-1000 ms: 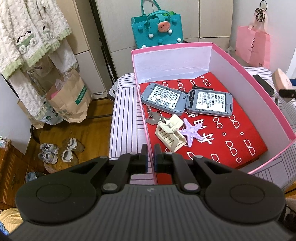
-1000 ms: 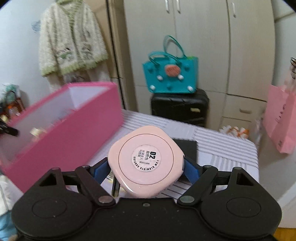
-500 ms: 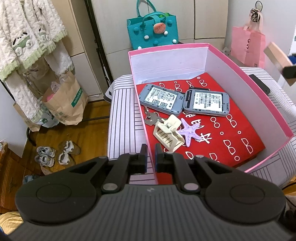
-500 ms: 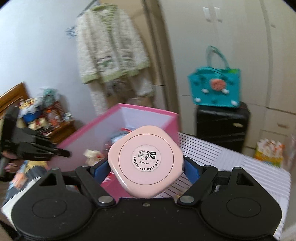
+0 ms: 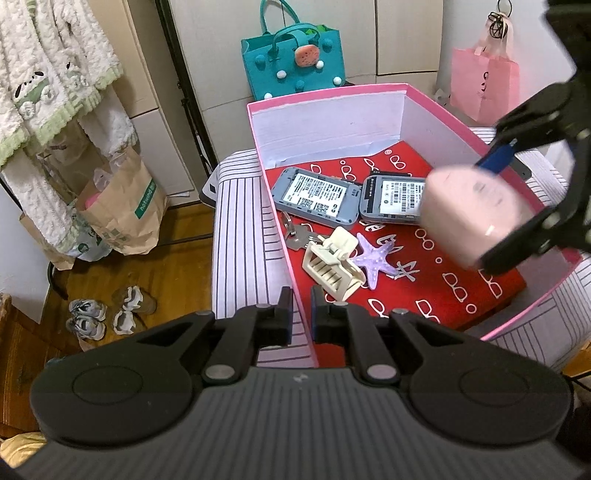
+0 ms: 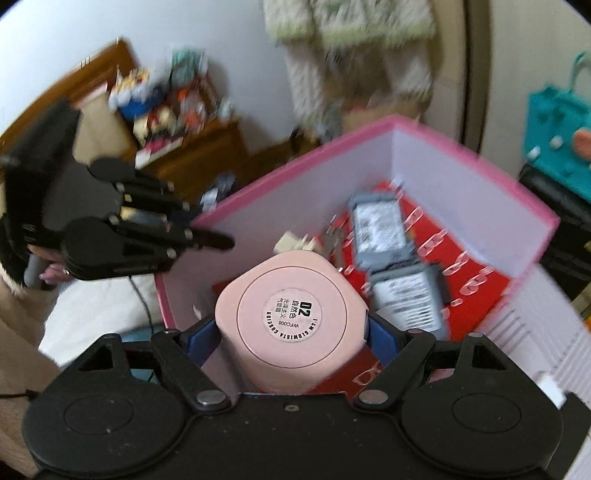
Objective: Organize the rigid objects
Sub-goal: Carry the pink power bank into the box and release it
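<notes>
A lived-in bedroom at home: a fleecy white-and-green garment (image 5: 55,74) hangs at far left beside pale wardrobe doors (image 5: 399,33), slippers (image 5: 107,314) lie on the wooden floor (image 5: 173,266), and a teal handbag (image 5: 293,62) sits against the far wall.

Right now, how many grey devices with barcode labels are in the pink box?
2: one device toward the box's back left, the other touching it on the right, partly hidden behind the pink case.
</notes>
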{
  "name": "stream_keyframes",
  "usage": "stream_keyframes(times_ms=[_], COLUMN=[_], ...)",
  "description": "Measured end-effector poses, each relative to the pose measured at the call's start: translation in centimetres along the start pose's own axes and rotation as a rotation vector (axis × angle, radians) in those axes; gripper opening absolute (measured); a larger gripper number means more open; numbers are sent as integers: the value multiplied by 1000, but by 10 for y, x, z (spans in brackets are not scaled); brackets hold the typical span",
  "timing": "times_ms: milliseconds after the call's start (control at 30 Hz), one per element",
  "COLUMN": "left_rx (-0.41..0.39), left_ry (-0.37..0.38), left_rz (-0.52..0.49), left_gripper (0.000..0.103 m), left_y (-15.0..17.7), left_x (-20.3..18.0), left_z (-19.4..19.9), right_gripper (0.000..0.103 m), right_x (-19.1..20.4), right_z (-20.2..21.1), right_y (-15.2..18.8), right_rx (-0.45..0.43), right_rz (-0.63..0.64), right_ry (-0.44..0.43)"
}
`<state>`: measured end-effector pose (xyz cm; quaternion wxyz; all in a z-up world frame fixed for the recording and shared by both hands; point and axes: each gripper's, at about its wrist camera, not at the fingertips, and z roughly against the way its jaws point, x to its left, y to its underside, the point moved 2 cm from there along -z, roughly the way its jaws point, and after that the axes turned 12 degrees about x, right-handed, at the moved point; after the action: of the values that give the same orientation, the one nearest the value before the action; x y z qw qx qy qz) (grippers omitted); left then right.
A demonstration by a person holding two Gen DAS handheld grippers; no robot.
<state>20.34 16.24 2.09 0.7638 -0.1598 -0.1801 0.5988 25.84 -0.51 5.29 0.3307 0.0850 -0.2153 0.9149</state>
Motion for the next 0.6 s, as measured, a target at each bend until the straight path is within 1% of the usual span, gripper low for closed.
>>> stream_keyframes(times_ms=[33, 100, 167, 267, 300, 333, 433, 600], left_rx=[-4, -7, -14, -16, -16, -18, -23, -22], left_ry=[3, 3, -2, 22, 24, 22, 18, 33], left_rz=[0, 0, -13, -9, -10, -14, -19, -7], left_gripper=[8, 8, 9, 10, 10, 10, 10, 10], left_y=[1, 2, 3, 2, 2, 2, 3, 3], left_x=[0, 0, -1, 3, 4, 3, 1, 4], left_z=[0, 1, 2, 1, 1, 1, 1, 1], right_gripper=[87, 87, 87, 87, 87, 87, 87, 87], right_x=[1, 7, 7, 7, 6, 3, 0, -8], right_z=[-5, -13, -20, -33, -36, -37, -40, -51], right_y=[1, -1, -4, -7, -7, -8, -10, -20], right_rx=[27, 58, 96, 160, 177, 193, 231, 309], right_rz=[-1, 32, 22, 36, 33, 15, -13, -72], right_ry=[6, 49, 57, 107, 108, 82, 62, 94])
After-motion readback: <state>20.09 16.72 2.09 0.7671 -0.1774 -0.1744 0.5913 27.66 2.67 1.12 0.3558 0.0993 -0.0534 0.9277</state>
